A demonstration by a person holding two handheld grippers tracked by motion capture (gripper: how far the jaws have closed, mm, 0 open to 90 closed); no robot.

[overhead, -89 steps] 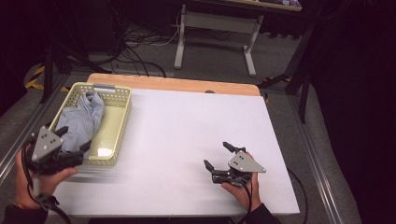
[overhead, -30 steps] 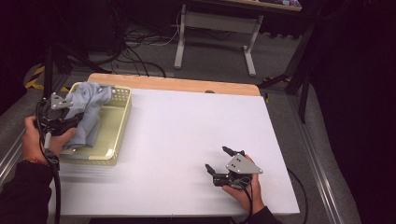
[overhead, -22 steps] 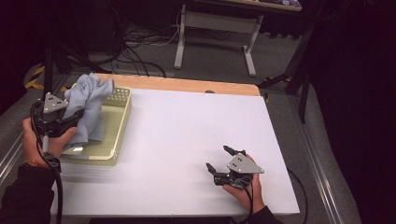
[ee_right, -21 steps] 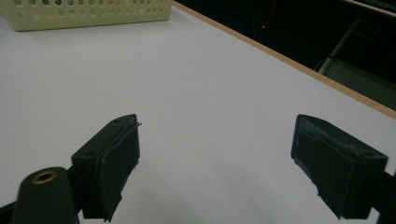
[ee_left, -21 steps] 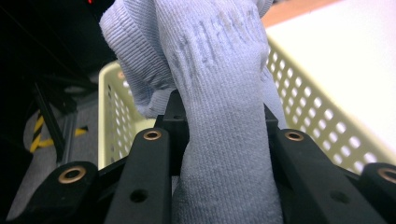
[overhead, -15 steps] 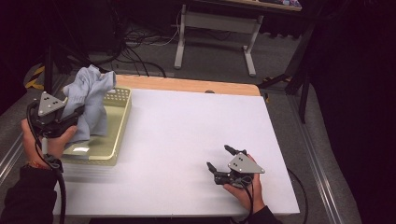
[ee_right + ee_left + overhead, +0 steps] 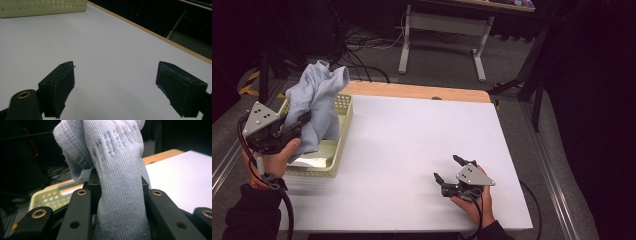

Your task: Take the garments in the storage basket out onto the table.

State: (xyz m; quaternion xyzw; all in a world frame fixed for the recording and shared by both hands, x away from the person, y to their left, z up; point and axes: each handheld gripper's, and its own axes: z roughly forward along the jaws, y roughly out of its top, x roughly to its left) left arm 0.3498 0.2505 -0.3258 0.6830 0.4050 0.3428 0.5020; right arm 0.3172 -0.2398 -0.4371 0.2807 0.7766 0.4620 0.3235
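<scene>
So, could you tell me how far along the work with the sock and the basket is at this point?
Done: the left hand-held gripper is shut on the grey sock and holds it above the basket, its lower end hanging over the basket's inside. In hand: carrying the sock. Left: probably setting it down on the white table. The right hand-held gripper rests open on the table, holding nothing.

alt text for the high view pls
The left tongs hold a pale blue sock above a yellow perforated basket at the white table's left edge. The right tongs rest open and empty on the table.
</scene>
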